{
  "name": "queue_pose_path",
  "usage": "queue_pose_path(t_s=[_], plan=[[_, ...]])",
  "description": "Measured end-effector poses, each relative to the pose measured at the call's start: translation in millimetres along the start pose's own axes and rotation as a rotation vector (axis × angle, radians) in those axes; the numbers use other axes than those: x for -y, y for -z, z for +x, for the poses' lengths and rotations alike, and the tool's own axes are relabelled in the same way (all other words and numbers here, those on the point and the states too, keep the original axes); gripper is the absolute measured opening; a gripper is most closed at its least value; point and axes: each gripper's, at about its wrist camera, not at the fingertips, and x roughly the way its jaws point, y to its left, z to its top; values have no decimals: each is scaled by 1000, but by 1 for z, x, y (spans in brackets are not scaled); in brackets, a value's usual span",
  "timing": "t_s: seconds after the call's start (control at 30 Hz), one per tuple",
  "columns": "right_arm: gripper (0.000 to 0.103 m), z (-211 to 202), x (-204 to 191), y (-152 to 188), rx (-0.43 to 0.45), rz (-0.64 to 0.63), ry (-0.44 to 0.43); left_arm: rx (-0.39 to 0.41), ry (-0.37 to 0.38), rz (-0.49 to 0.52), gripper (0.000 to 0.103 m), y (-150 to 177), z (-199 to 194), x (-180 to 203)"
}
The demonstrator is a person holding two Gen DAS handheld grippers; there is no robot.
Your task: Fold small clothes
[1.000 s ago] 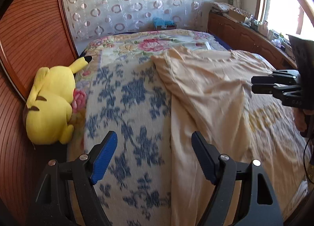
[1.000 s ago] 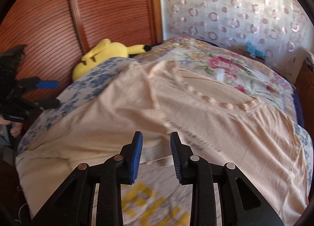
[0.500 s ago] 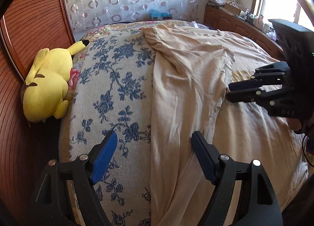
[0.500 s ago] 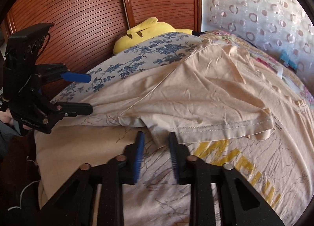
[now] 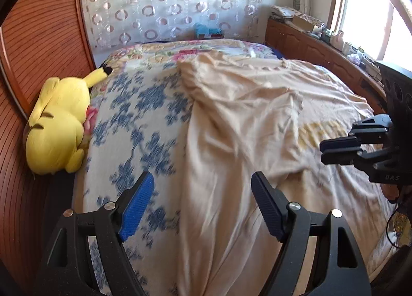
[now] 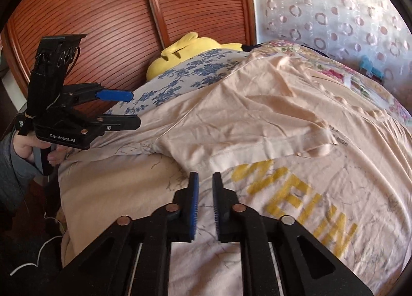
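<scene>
Shirt side already folded inward, its edge just ahead of the right hand-held gripper.

The peach shirt (image 6: 257, 121) lies on the bed (image 5: 144, 105), long axis away from both grippers; the right hand-held gripper (image 6: 205, 182), nearly pressed together and empty, is nearest the folded edge; the left hand-held gripper (image 5: 203, 188) is spread, empty.

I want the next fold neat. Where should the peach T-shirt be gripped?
Probably grip the T-shirt at its left side edge, coming down from the quilt side with the open left gripper; that edge lies flat, straight and uncovered.
</scene>
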Motion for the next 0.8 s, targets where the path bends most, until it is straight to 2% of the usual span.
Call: queue_pose_path(t_s=[0.1,0.27,0.5,0.8], plan=[[26,-20,17,8,24,46,19,20,28,19,79,-21,8,17],[47,-55,54,22,73,114,133,42,85,85,79,-61,32,60],[51,-95,115,52,95,233,300,13,162,177,79,-101,81,124],[51,-143,160,93,108,381,425,-27,188,280,79,-118,120,184]])
